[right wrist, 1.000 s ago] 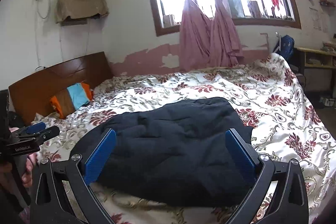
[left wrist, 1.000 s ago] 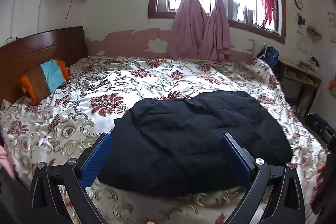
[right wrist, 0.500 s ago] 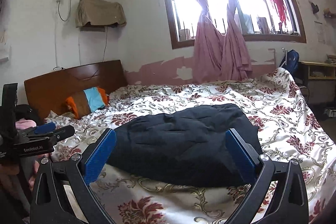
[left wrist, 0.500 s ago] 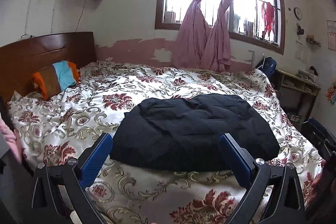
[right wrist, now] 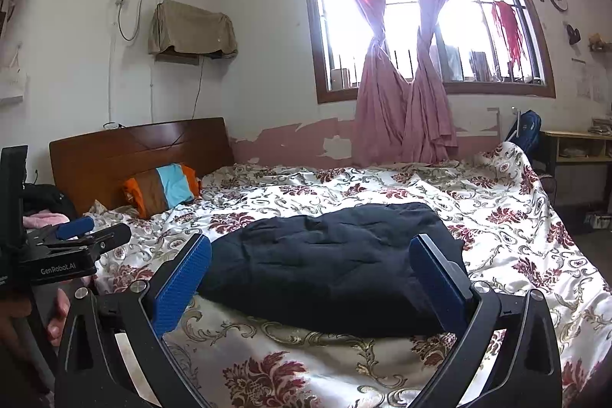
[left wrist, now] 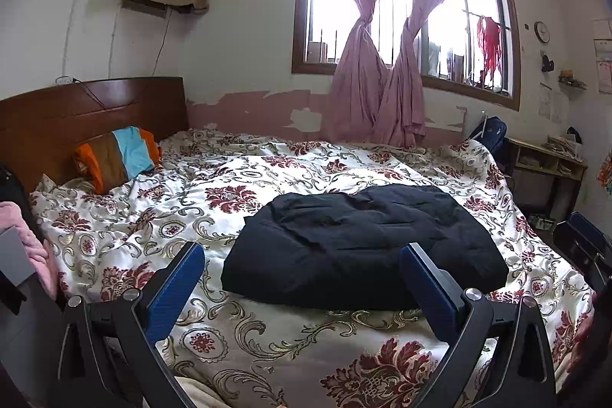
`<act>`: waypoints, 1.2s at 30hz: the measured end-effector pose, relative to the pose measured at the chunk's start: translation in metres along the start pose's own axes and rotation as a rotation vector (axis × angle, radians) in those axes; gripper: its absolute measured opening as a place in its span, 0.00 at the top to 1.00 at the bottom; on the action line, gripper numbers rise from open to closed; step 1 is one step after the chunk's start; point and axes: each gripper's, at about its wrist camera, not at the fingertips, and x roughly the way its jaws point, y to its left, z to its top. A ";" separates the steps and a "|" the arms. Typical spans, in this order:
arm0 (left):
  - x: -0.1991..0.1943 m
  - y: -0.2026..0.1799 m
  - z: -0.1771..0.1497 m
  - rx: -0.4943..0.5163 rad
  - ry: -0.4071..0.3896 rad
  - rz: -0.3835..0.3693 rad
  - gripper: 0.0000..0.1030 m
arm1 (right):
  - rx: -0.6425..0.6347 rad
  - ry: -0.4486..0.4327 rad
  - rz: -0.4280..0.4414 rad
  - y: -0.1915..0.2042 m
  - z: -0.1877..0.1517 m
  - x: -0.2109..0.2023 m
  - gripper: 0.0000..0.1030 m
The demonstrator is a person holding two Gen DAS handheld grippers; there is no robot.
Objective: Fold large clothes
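Left wrist view looks across a bed under a floral quilt, its wooden headboard against a peeling wall, one striped pillow beside it. Two pink curtains hang knotted at the window. One folded black garment lies mid-quilt. Both grippers have pulled back since the earlier frames, showing more quilt in front of the garment. Left gripper and right gripper hang released, fingers wide, touching nothing.
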 end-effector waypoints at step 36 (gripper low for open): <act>-0.006 -0.002 -0.084 0.020 0.057 0.021 0.00 | -0.011 0.119 -0.092 -0.006 -0.063 -0.012 0.01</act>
